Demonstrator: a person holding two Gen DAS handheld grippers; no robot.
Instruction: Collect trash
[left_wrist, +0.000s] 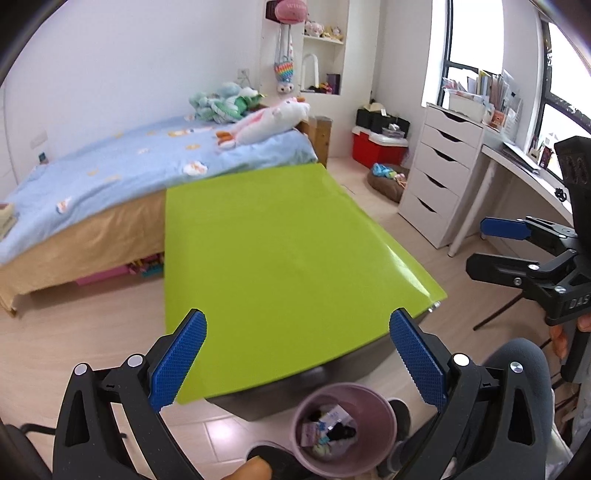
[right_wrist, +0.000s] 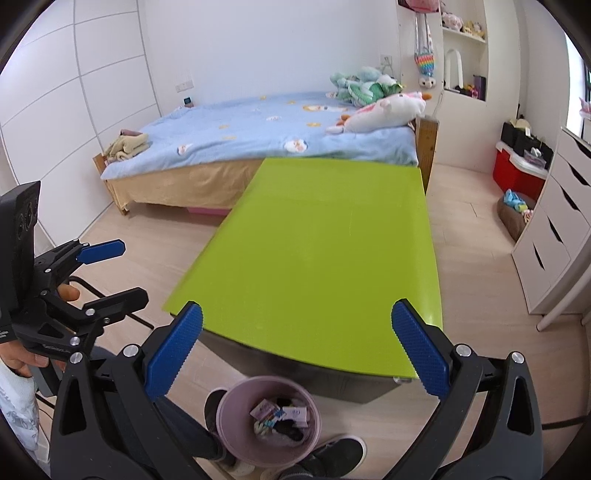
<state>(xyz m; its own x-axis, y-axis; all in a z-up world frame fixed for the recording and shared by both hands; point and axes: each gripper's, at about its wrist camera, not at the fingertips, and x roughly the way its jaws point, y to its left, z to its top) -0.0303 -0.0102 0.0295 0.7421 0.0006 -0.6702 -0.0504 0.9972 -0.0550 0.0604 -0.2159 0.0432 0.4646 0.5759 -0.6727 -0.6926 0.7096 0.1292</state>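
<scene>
Pink bin (right_wrist: 269, 419) on the floor at the person's feet, holding the collected trash (right_wrist: 280, 417). Left gripper (left_wrist: 297, 363) and right gripper (right_wrist: 297, 356) both hang spread and empty above it. Beyond, the green table (right_wrist: 325, 251) shows bare; judged complete, so scan its surface before retiring.
</scene>
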